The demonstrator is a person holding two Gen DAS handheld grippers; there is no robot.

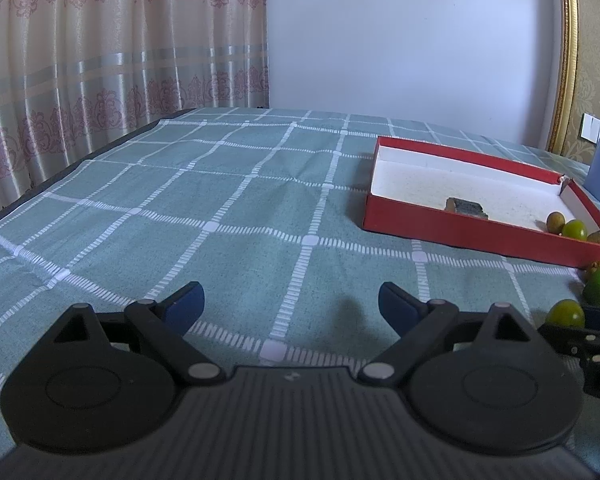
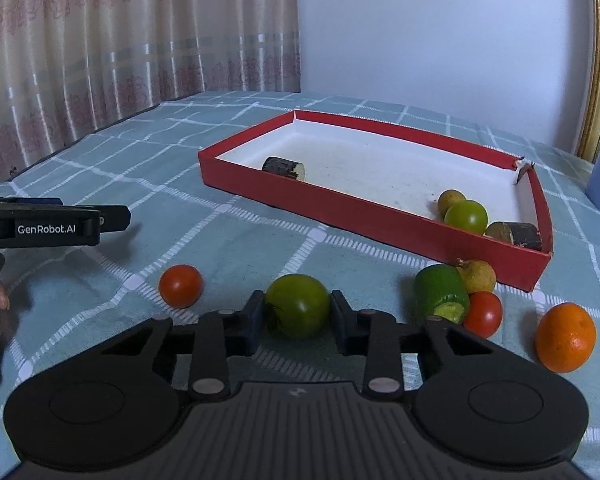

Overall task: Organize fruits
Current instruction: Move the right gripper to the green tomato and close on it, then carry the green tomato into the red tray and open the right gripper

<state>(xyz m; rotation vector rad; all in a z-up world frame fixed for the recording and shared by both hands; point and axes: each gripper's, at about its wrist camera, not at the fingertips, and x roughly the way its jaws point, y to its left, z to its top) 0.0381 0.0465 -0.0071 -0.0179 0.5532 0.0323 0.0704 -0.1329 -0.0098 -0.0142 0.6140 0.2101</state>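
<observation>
While the left gripper just hangs over the checked teal cloth with its blue-padded fingers spread wide and nothing between them, the right gripper has its fingers clenched on a green tomato, pads pressed against both of its smooth round sides. That tomato sits on the cloth at roughly 6 o'clock from the red box, well short of it.

The box is a shallow cardboard tray, red outside, speckled white inside, with one far corner torn. Inside it: a dark, stubby cylinder chunk at the 9 o'clock end, and bunched in the 4 o'clock corner a small tan round fruit, a glossy green round fruit and another dark cylinder piece, all touching or nearly so.

Loose on the cloth: a shiny red cherry tomato at 9 o'clock from the held one; at 3 o'clock a cut green chunk with a pale end, a rough tan fruit just behind it, and a second red tomato touching the chunk. Further out at 3 o'clock sits a dimpled orange.

Patterned satin-striped curtains hang behind.
</observation>
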